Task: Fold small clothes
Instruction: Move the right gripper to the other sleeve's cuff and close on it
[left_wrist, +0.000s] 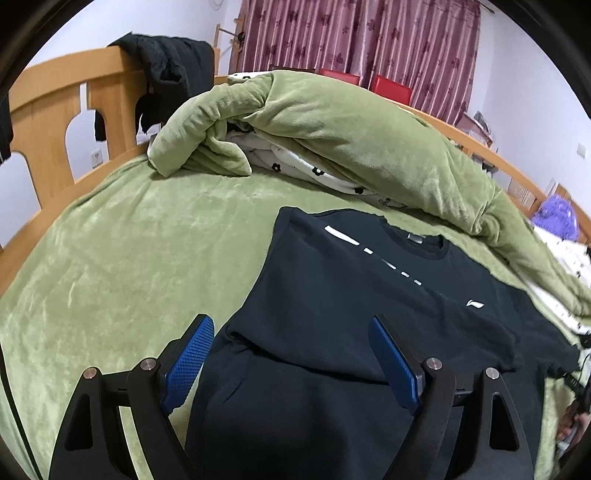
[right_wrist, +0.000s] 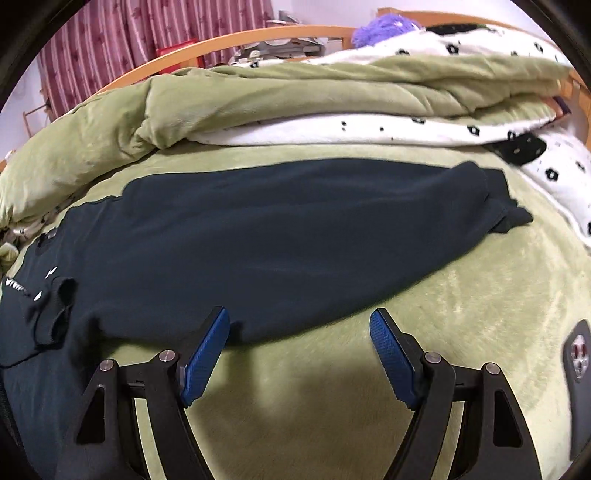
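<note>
A dark navy T-shirt (left_wrist: 369, 295) with white chest marks lies spread on the green bed cover (left_wrist: 129, 240). One sleeve is folded in over its near side. My left gripper (left_wrist: 291, 328) is open and empty, its blue pads straddling that folded sleeve edge just above the cloth. In the right wrist view the same shirt (right_wrist: 277, 229) stretches across the bed. My right gripper (right_wrist: 299, 325) is open and empty at the shirt's near edge, its left pad (right_wrist: 207, 354) over the hem and its right pad over bare cover.
A rolled green quilt (left_wrist: 351, 140) with white flower-print lining lies behind the shirt. A wooden headboard (left_wrist: 55, 110) with a black jacket (left_wrist: 166, 74) hung on it stands at the left. A dark phone-like object (right_wrist: 580, 354) lies on the cover at the right.
</note>
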